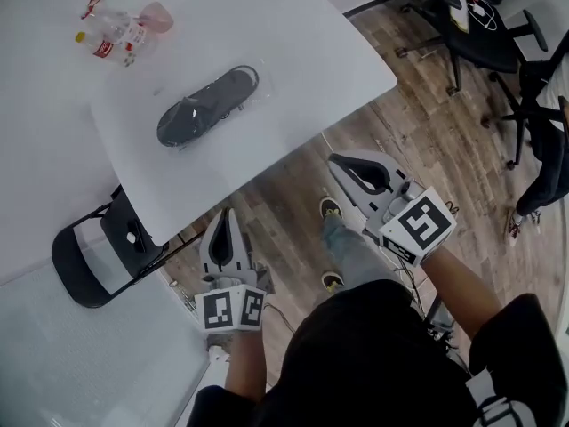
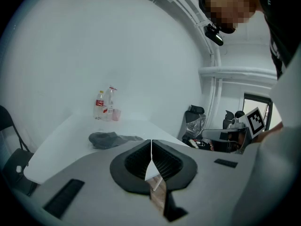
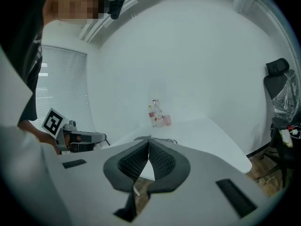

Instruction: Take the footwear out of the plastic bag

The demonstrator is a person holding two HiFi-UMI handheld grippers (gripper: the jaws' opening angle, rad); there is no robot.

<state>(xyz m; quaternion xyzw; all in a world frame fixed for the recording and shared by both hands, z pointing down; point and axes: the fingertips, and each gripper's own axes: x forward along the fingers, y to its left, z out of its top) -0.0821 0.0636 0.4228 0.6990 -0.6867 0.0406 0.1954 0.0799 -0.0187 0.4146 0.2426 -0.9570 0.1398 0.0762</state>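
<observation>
Plainly visible through its clear plastic bag (image 1: 252, 94), a dark flat shoe (image 1: 204, 107) lay on its side near the middle of the white table (image 1: 293, 43), wholly inside the wrapping, with the bag's loose end reaching past the heel. Nothing touched the bag. Further back on the tabletop, well apart from the footwear, stood two plastic bottles (image 1: 111, 36), one with a red label, and a pink cup (image 1: 158, 16) just beside them.

Both handheld claws were short of the table, over the wood floor (image 1: 427, 140). The left gripper (image 1: 224, 213) pointed toward the table's near edge with its jaws pressed together and nothing between them. The right gripper (image 1: 335, 160) was likewise closed and empty, angled toward the table's corner. In each gripper's own view the ribbed pads met in a single seam, with the bagged shoe beyond them across a stretch of bare tabletop.

A black folding chair (image 1: 93, 261) stood against the table's edge, left of the left gripper. Black office chairs (image 1: 484, 25) were clustered across the room, well away from the work area. The person's feet, in dark shoes with yellow trim (image 1: 330, 208), showed on the floor between the two grippers.
</observation>
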